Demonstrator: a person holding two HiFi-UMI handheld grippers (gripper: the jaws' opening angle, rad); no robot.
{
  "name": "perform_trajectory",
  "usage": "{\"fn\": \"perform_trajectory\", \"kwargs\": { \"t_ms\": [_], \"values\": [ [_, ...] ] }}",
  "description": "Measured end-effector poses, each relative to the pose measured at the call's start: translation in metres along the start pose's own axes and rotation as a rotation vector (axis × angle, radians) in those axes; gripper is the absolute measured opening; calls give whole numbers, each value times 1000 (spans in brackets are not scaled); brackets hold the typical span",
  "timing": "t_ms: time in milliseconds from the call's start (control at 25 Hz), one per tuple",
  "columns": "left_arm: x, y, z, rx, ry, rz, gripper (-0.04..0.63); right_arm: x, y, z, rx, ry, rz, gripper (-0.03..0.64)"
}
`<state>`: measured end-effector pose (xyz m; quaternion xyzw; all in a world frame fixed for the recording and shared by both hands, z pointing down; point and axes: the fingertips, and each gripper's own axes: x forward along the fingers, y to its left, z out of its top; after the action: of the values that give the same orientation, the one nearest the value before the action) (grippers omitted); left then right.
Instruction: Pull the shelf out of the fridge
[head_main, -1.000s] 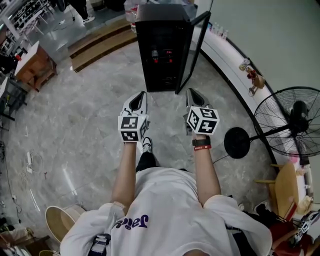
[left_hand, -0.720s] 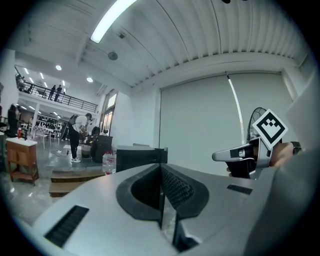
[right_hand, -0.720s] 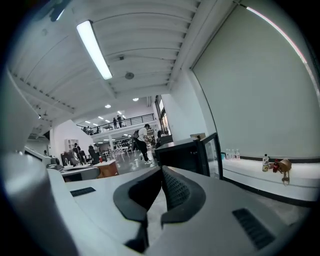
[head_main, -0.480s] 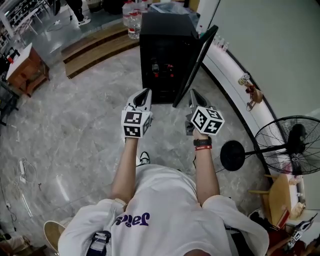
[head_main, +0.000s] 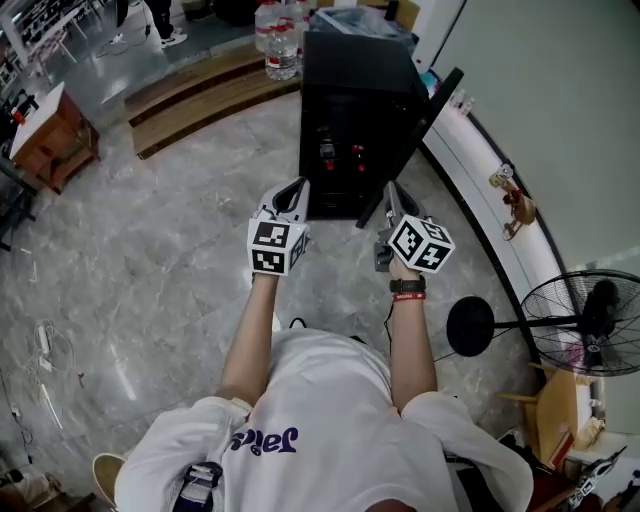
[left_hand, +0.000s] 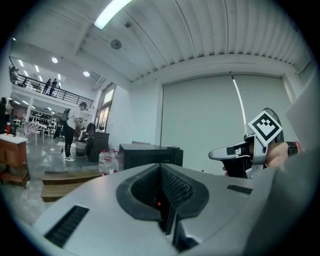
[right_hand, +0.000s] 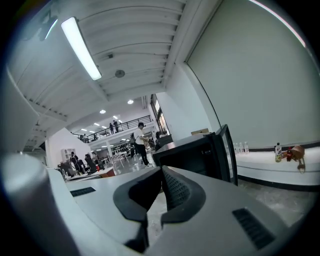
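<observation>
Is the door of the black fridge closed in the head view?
No, the door of the fridge stands swung open at its right side.

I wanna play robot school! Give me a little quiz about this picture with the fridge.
1. True or false: the fridge has its door open.
2. What stands at the far right of the head view? A a fan, B a bicycle, C a ladder.
3. What do the left hand-held gripper and the right hand-held gripper hold?
Key: 1 true. 2 A. 3 Nothing; both are shut and empty.
</observation>
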<state>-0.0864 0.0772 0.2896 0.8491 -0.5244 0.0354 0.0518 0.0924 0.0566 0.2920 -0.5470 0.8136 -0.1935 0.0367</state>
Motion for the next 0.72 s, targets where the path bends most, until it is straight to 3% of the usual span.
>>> {"fn": "perform_trajectory", "kwargs": {
  "t_ms": [320, 560, 720],
  "values": [
    [31, 33, -30, -38, 54, -55, 20, 45, 0, -39, 50, 68, -40, 15],
    [68, 22, -49, -34, 88, -118, 20, 73, -34, -52, 115, 91, -74, 15],
    [110, 25, -58, -35, 91, -118, 20, 112, -61, -64, 159, 113, -58, 15]
  ]
}}
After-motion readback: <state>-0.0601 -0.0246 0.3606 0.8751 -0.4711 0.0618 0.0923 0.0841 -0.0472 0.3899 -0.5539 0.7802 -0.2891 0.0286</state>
